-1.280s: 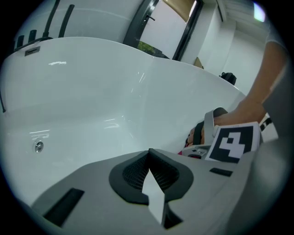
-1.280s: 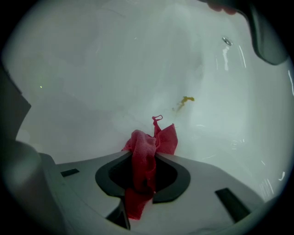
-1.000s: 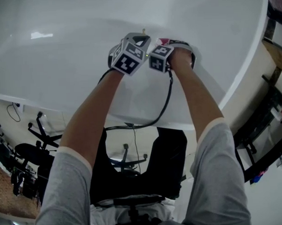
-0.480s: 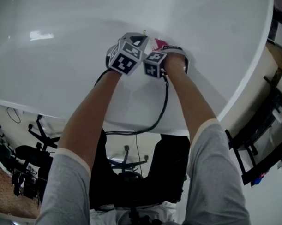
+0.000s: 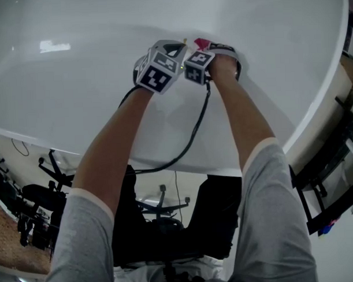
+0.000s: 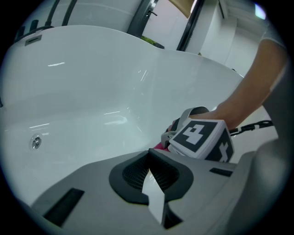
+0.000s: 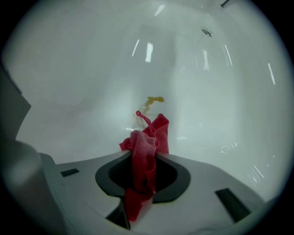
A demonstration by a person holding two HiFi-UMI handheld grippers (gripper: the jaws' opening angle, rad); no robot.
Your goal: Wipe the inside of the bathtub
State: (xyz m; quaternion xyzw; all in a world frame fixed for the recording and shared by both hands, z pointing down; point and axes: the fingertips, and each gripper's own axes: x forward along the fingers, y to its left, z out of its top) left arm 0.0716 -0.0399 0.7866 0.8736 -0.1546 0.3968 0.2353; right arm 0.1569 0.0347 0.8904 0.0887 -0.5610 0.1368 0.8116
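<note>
right gripper (image 7: 146, 156) clamps a red cloth (image 7: 148, 137) near a yellow smear (image 7: 154, 100) in the tub (image 5: 76, 89); left gripper (image 6: 149, 154) is closed, empty.

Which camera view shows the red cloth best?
The right gripper view: the red cloth fills the frame's middle, pinched in the right gripper. The head view shows only a red corner; the left gripper view, a pink sliver.
</note>
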